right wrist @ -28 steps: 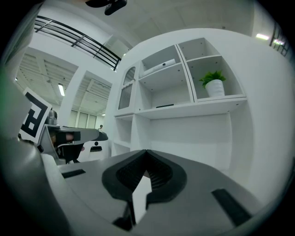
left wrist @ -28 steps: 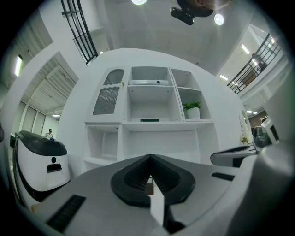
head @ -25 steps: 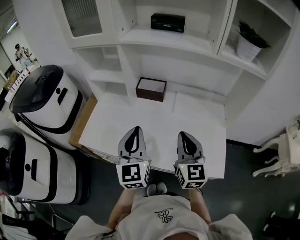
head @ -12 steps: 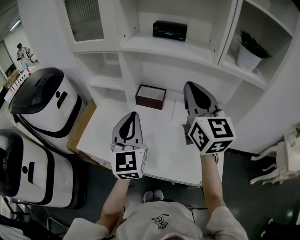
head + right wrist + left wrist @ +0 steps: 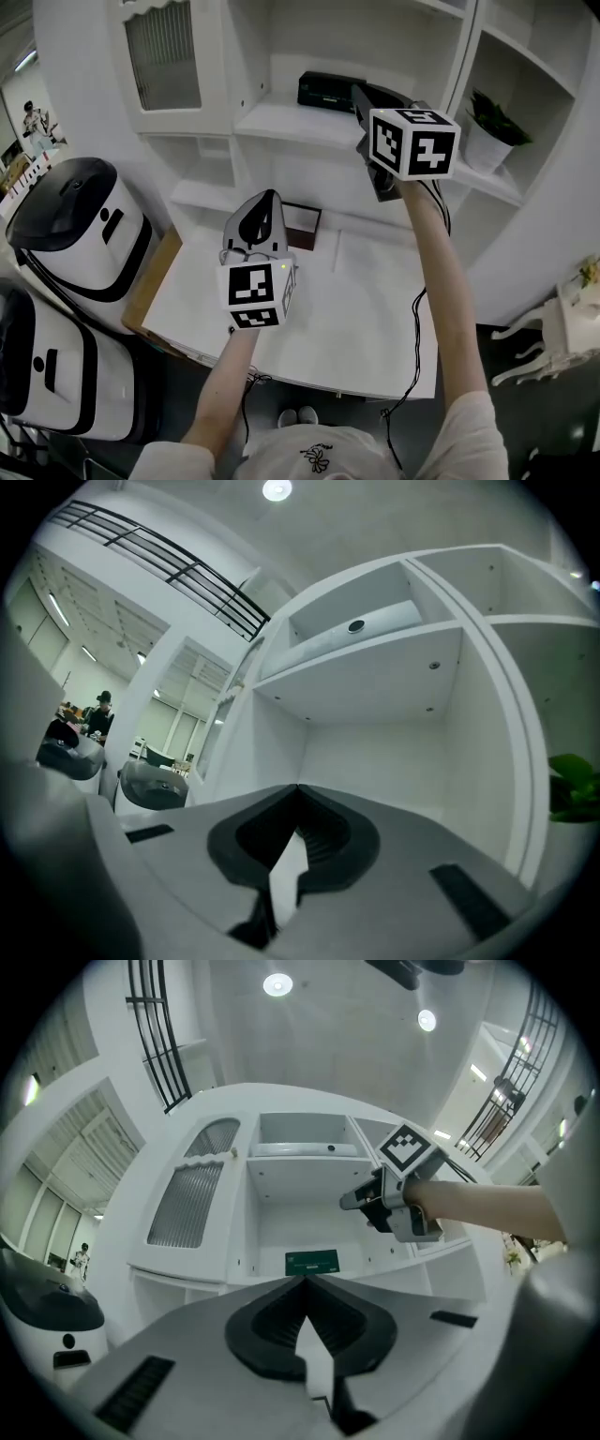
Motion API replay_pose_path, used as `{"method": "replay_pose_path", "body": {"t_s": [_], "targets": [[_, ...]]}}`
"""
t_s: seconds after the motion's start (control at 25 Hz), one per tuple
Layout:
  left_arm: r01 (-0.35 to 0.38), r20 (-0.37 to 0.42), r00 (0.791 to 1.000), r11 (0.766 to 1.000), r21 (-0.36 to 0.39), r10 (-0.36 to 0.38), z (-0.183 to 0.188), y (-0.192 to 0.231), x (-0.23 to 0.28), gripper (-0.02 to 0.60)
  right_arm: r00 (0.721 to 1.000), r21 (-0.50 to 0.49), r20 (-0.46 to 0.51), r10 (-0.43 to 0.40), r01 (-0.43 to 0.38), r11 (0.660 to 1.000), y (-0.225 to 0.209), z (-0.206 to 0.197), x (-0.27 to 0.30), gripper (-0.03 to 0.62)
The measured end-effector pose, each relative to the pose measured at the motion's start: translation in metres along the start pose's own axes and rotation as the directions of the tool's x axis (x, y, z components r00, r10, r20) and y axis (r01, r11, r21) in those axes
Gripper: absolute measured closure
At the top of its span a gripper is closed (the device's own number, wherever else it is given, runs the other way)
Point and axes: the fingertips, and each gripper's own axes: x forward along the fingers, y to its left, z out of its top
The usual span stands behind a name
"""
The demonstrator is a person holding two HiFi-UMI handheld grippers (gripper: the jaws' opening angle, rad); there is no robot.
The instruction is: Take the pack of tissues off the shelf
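Left hand-held gripper [image 5: 266, 195]: nearest to the person, low over the front half of the desk [image 5: 366, 300]. Jaws pressed together, nothing between them. It points up and away at the shelf unit.

Brown open-top box [image 5: 305, 225]: on the desk toward the back, partly hidden behind the left hand-held gripper's tip in the head view.

Right hand-held gripper [image 5: 357, 88]: arm stretched out and raised to shelf level. Jaws pressed together too, tips meeting, nothing pinched. Its own view looks into a white compartment, with the back wall and the board above in frame and a green leaf at the right edge.

Pack of tissues [image 5: 323, 91]: dark, flat and rectangular, lying on the middle shelf [image 5: 281, 120] back near the rear wall.
- Long axis runs left-right along the shelf.
- One long side face is turned toward the person.
- In the left gripper view that face reads greenish, and it looks square to the shelf edge, not skewed.

In the head view the right hand-held gripper's tips overlap the pack's right end. In the left gripper view they sit above and to the right of it with a visible gap, so they are apart.

Also in view:
- Plant in a white pot [image 5: 489, 141]: in the compartment to the right of the pack.
- Ribbed-glass cabinet door [image 5: 164, 56]: upper left.
- Two white-and-black machines [image 5: 80, 220]: on the floor left of the desk.
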Motion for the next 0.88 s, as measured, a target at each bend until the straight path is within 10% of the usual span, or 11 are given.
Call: {"method": "replay_pose_path", "body": {"t_s": [0.56,0.88], "targets": [[0.039,0.015,0.999,0.998,0.045,-0.039,0.018,0.009,0.074,0.583,0.984,0.105,-0.179,0.001,0.018,0.994,-0.09,0.003,0.114,0.591],[0.032,-0.024,0.999,0.999,0.033,-0.032,-0.005,0.016,0.081,0.583,0.905,0.193,-0.41,0.111,-0.033,0.981,-0.097,-0.04,0.153,0.591]]}}
